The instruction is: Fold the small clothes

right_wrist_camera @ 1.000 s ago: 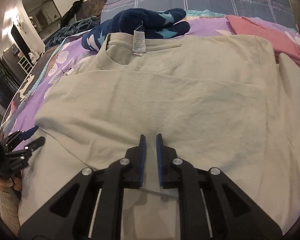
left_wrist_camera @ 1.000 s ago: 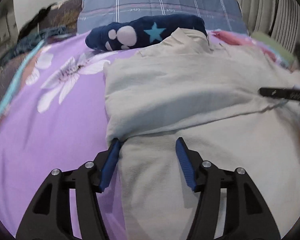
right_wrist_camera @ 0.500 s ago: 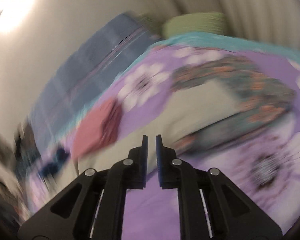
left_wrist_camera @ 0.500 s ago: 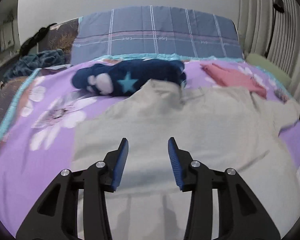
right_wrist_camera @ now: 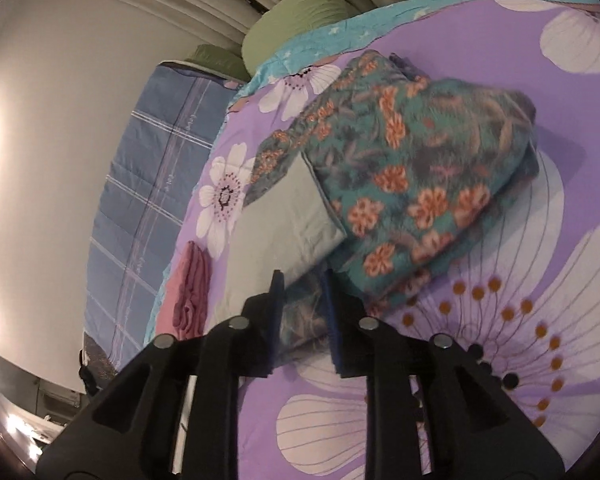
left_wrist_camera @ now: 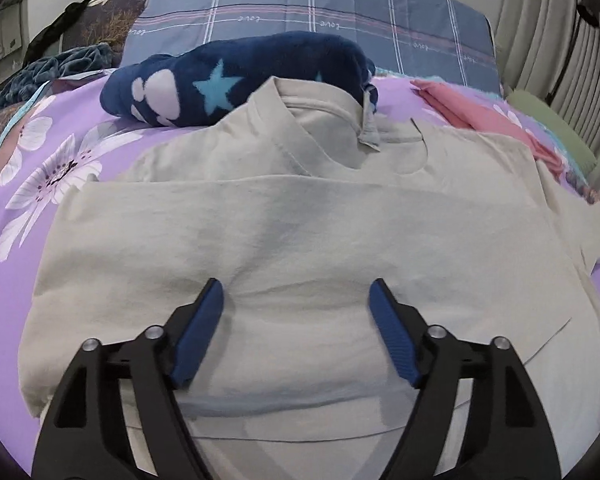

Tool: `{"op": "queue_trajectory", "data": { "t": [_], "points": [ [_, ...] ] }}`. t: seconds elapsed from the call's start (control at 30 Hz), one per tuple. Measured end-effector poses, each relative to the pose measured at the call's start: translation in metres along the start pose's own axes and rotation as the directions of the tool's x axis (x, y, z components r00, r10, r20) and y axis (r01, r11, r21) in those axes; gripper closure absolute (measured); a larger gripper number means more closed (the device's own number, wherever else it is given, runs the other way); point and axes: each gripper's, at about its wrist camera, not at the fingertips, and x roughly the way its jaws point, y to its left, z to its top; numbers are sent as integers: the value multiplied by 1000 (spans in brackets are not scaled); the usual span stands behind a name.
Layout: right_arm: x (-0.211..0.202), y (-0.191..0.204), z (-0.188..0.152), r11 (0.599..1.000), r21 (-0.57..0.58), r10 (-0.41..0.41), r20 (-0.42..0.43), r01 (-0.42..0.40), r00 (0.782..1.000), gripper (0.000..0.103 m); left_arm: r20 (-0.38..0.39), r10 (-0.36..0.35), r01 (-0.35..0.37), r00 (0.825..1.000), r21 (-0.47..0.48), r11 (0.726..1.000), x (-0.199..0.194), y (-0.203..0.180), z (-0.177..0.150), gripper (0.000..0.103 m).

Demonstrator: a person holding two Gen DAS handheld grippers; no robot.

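A beige T-shirt lies on the purple flowered bedspread, its left side folded over the middle, collar toward the pillow. My left gripper is open and empty, low over the shirt's lower middle. In the right wrist view the camera is rolled sideways. My right gripper is partly open, its jaws on either side of the edge of a teal flowered garment. A corner of the beige shirt shows beside that garment.
A navy fleece with a star and paw print lies behind the shirt's collar. A pink garment lies at the right. A blue plaid pillow stands at the headboard, green cushions by the curtains.
My left gripper moved from the shirt's left edge to its middle and opened wider. My right gripper swung right off the shirt, rolled sideways, and opened slightly at the teal flowered garment.
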Motion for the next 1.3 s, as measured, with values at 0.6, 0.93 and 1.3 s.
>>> {"op": "queue_trajectory", "data": {
  "t": [0.6, 0.93, 1.3],
  "points": [
    [9, 139, -46, 939, -334, 117, 97, -79, 988, 100, -7, 16, -16, 1000, 56, 998, 3, -9, 3, 1],
    [51, 286, -299, 573, -630, 266, -461, -523, 847, 100, 61, -114, 115, 992, -13, 993, -30, 18, 0, 40],
    [97, 244, -406, 433, -752, -24, -561, -497, 827, 95, 55, -430, 433, 901, -70, 899, -33, 10, -1, 45]
  ]
}}
